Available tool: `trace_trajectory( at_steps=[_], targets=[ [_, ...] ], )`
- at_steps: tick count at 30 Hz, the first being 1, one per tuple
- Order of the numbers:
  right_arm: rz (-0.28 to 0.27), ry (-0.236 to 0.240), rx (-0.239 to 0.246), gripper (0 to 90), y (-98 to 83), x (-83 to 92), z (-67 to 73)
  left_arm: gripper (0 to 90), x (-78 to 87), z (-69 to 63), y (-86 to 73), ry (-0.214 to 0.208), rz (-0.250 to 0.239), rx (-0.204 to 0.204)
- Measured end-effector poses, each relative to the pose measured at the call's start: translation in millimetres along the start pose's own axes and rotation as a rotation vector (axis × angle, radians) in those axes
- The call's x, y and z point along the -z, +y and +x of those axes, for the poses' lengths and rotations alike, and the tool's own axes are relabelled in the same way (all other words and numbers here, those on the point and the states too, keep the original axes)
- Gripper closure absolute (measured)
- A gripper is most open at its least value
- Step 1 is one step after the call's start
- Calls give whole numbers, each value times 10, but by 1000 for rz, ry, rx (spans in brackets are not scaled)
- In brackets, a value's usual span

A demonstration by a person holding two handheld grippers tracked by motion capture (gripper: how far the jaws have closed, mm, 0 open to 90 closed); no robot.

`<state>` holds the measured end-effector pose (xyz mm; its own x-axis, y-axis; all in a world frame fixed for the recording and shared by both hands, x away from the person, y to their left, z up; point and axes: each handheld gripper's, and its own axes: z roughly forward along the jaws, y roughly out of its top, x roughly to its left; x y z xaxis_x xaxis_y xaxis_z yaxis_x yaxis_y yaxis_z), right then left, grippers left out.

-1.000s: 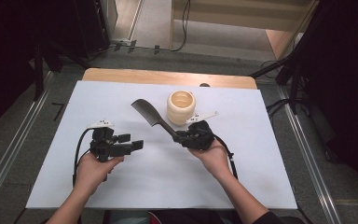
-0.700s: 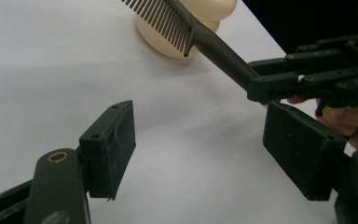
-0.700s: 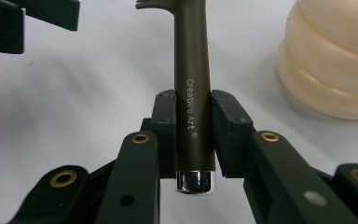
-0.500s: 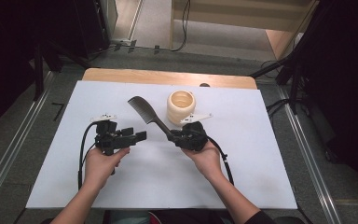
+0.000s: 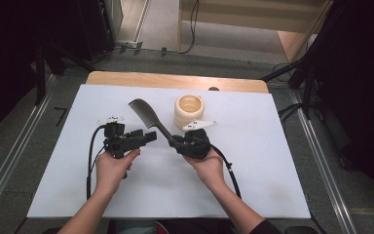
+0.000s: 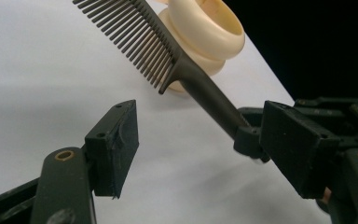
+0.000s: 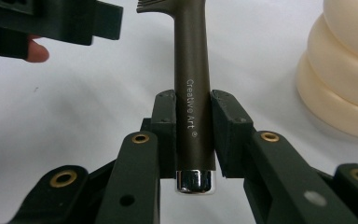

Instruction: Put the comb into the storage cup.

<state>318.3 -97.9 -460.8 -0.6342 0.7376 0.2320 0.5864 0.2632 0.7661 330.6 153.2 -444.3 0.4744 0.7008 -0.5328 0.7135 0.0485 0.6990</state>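
- My two hands come in from the near edge of the bench (image 5: pixel 253 185), each holding a gripper above its white top.
- My right gripper (image 5: pixel 179 144) is clamped on the handle of a dark comb (image 5: pixel 148 118); in the right gripper view the pads press both sides of the handle just above its shiny metal end cap (image 7: pixel 194 181).
- The comb rises off the bench, slanting away from me and to the left, with its toothed end farthest from my right hand.
- My left gripper (image 5: pixel 148 137) is just beside the comb's handle, pointing toward my right gripper. Its jaws have just been closing a little but stand wide apart, with nothing between the pads (image 6: pixel 121 140).
- In the left gripper view the comb's teeth (image 6: pixel 130 39) cross above the open jaws.
- Beyond the comb stands a cream ribbed cup (image 5: pixel 189 110), upright on the bench and apart from both grippers.
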Motion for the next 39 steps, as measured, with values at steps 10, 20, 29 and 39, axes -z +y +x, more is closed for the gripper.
trace_trajectory(
  at_steps=[10, 20, 29, 39],
  targets=[
    [-41, 14, -39, 704, 11, -79, 108, 318, -111, -28, -2, 26, -54, 28],
    [-66, 25, -73, 704, 1, -122, 154, 379, -208, -58, -25, 54, -83, 30],
    [-96, 40, -85, 703, -3, -134, 203, 494, -290, -27, -37, 28, -91, 118],
    [-109, 44, -87, 703, -6, -145, 216, 603, -280, 51, -35, -21, -89, 196]
  ],
)
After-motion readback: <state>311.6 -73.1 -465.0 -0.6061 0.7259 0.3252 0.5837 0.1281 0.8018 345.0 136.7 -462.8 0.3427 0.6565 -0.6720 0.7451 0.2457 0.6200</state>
